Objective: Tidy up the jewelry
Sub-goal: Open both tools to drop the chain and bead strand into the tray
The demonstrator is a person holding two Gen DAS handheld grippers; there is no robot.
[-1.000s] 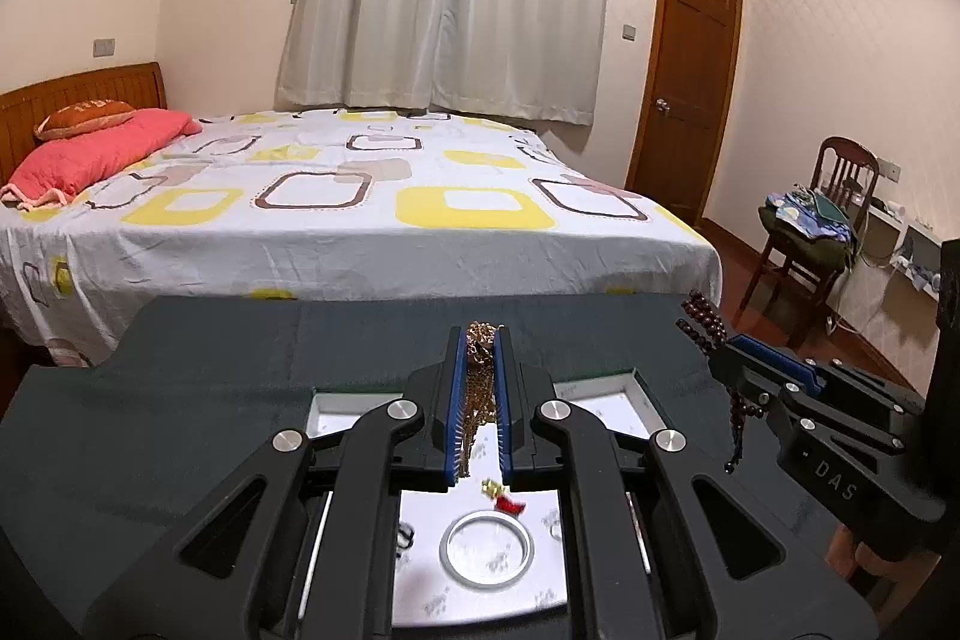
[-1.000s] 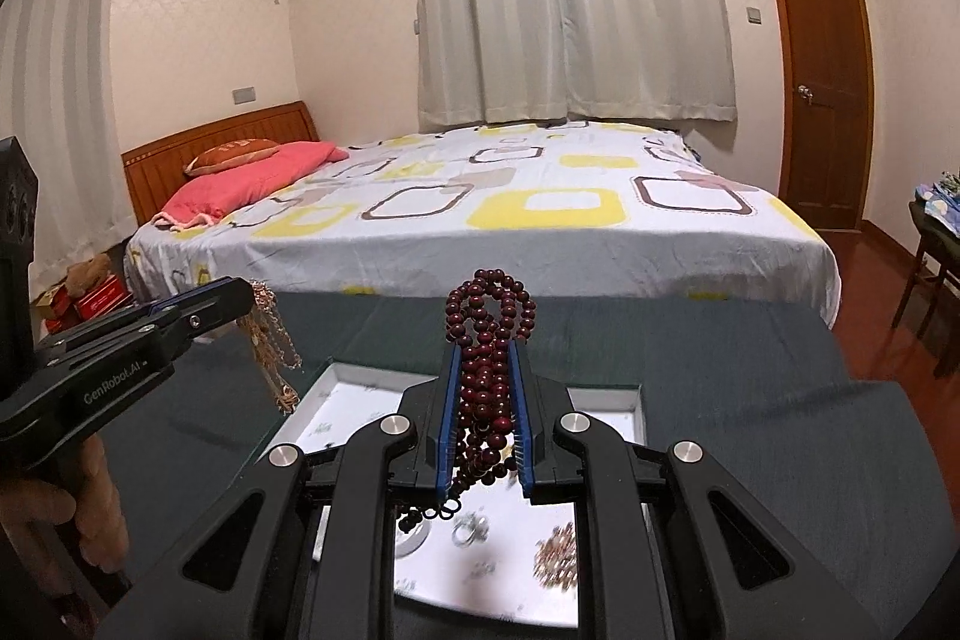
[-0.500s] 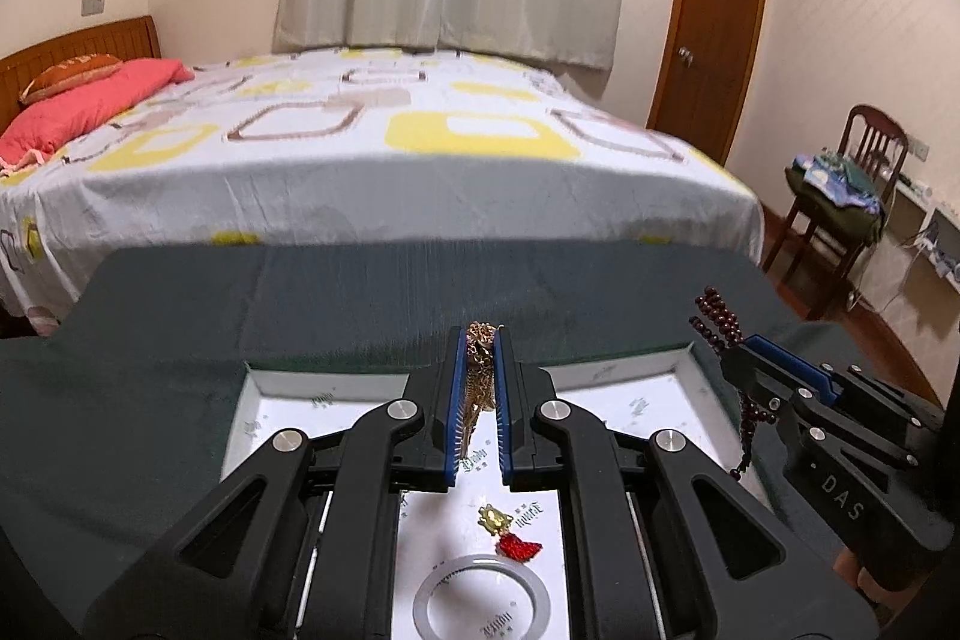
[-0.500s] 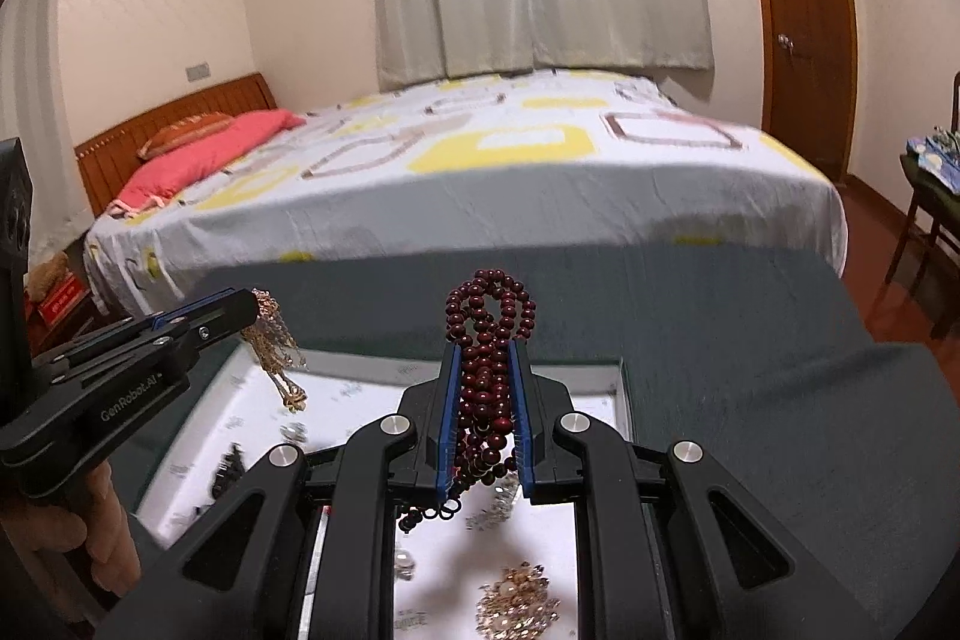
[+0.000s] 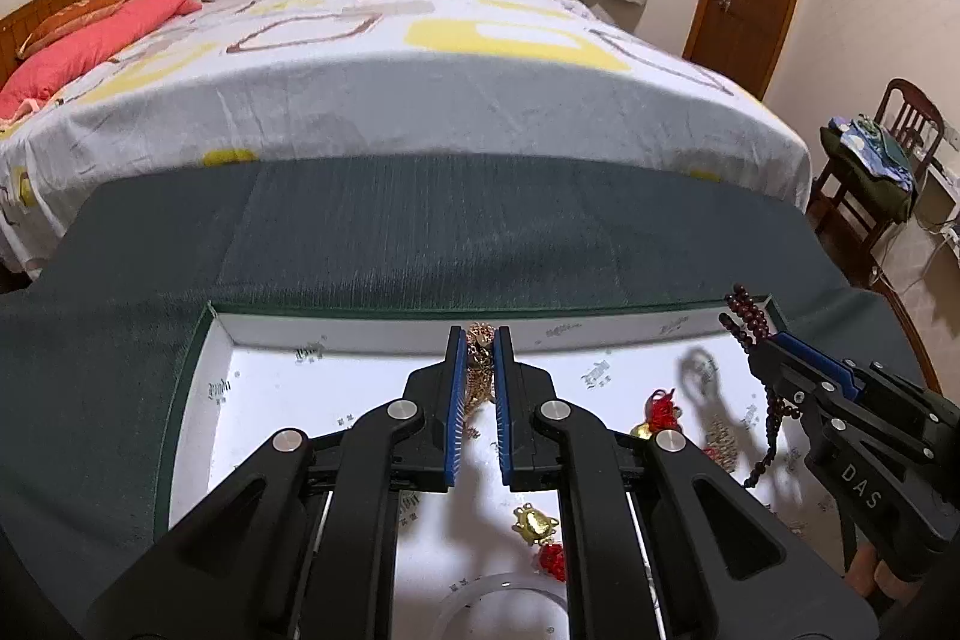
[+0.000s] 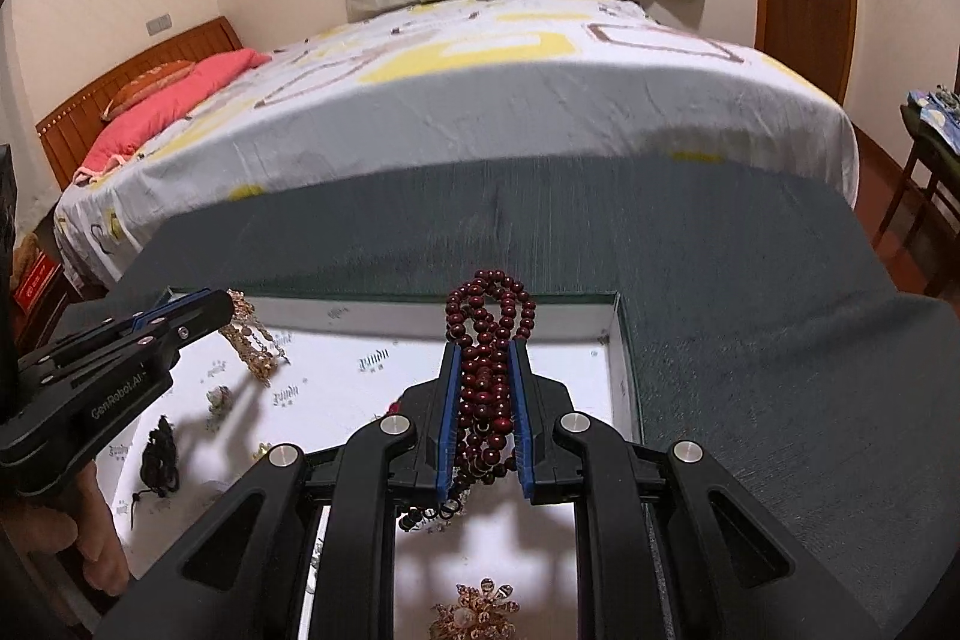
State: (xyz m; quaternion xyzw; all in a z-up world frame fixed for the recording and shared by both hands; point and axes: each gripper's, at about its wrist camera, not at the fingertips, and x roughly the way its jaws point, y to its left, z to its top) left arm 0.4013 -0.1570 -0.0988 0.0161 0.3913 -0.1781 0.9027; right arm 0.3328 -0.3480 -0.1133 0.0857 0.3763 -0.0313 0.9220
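Dark red wooden beads (image 6: 489,370), a looped strand, are clamped between the blue pads of the right gripper (image 6: 485,394) above the white tray (image 5: 252,340), towards its right edge. A gold chain (image 5: 478,370) is pinched tight in the left gripper (image 5: 478,400) over the tray's far-left part. Both pieces are carried, neither yet laid down. On the tray floor much is seen scattered: a gold charm with red tassel (image 5: 537,532), a clear ring (image 5: 501,607), a rhinestone brooch (image 6: 477,616), a dark cord piece (image 6: 159,454). No sorted groups are visible, so the organizing is judged early, with most placement left. The tray sits on the grey-green cloth of the counter (image 5: 420,232).
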